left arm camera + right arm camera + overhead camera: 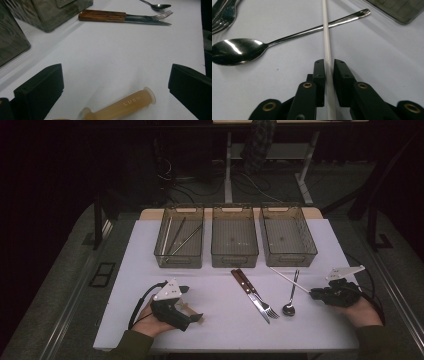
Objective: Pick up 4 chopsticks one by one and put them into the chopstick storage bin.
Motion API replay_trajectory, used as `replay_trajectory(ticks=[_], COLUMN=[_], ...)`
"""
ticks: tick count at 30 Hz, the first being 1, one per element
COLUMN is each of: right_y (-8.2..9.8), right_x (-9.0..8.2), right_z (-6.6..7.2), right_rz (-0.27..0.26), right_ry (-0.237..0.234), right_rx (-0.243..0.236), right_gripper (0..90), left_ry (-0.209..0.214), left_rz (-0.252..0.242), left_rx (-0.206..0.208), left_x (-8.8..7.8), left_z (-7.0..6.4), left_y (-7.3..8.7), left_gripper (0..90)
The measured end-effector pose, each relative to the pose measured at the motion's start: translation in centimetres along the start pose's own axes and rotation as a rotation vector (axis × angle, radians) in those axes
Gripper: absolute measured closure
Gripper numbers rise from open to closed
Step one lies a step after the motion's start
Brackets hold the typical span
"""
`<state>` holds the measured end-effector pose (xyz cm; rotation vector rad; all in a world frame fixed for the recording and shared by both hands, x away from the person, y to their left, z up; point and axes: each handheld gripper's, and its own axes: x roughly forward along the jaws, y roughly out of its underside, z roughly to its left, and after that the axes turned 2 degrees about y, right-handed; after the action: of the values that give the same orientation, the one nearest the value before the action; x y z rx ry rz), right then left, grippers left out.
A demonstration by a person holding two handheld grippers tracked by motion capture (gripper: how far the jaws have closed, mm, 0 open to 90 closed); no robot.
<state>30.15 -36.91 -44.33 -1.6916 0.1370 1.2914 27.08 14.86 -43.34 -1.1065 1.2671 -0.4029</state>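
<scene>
Right gripper view: right gripper [329, 72] clamps white chopstick [326, 37] crossing spoon [257, 46].

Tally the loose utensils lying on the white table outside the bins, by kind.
Spoon: 1
Fork: 1
Knife: 1
White chopstick, between the right claw jaws: 1
Tan handle piece, between the open left claw jaws: 1
Total: 5

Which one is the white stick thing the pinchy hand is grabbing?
Find the three bins at the back of the white table. In front of the rightmost bin, the white stick crosses over the spoon, between the right gripper's jaws. It is thin, plain white, not shiny.
</scene>
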Motion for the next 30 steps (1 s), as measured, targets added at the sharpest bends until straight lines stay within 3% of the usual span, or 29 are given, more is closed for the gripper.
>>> replay_trajectory(ticks=[11,30], right_y=[0.18,-0.12], right_x=[0.04,-0.83], right_z=[-0.11,-0.17], right_rz=[-0.015,-0.025], right_ry=[-0.007,-0.041], right_rx=[-0.029,-0.008], right_gripper=[83.8,83.9], left_ry=[0.002,0.001], left_rz=[0.005,0.003], left_rx=[0.002,0.006], left_x=[0.06,-0.01], left_z=[-0.04,-0.08], left_y=[0.01,-0.04], left_gripper=[0.0,0.0])
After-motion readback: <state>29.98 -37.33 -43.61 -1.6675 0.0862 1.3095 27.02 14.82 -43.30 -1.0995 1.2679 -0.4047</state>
